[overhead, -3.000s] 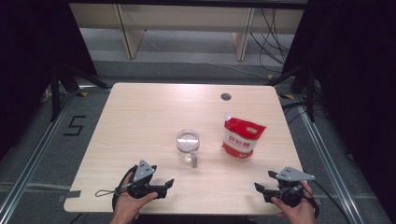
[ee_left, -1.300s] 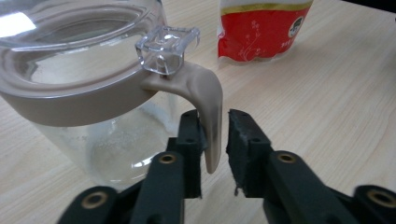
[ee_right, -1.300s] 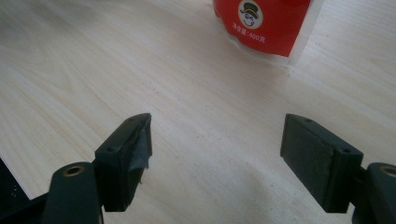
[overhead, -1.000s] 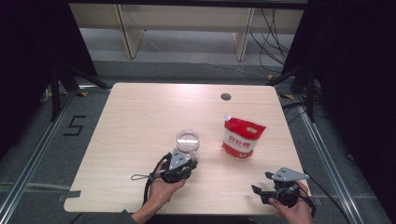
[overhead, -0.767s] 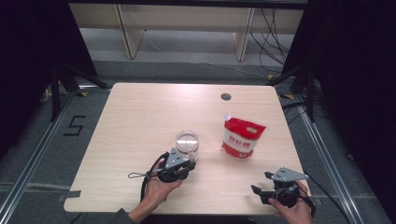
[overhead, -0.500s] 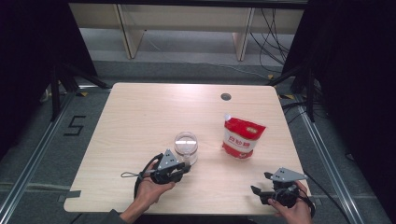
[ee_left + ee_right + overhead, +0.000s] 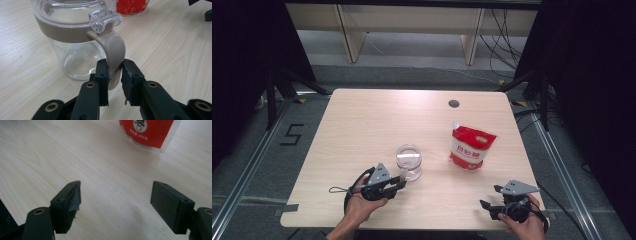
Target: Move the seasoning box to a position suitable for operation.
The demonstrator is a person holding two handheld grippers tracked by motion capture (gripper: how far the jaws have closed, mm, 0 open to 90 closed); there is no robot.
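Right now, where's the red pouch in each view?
High view: the pouch stands right of centre on the table, to the right of the jar.
Left gripper view: a red strip at the top edge, behind the jar.
Right gripper view: top right, beyond the open jaws.
Shared landmark: the pale wood table.

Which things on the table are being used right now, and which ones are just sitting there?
Being used:
- clear jar, by its beige handle
- left gripper, jaws around that handle

Just sitting there:
- red pouch
- right gripper, open over bare table
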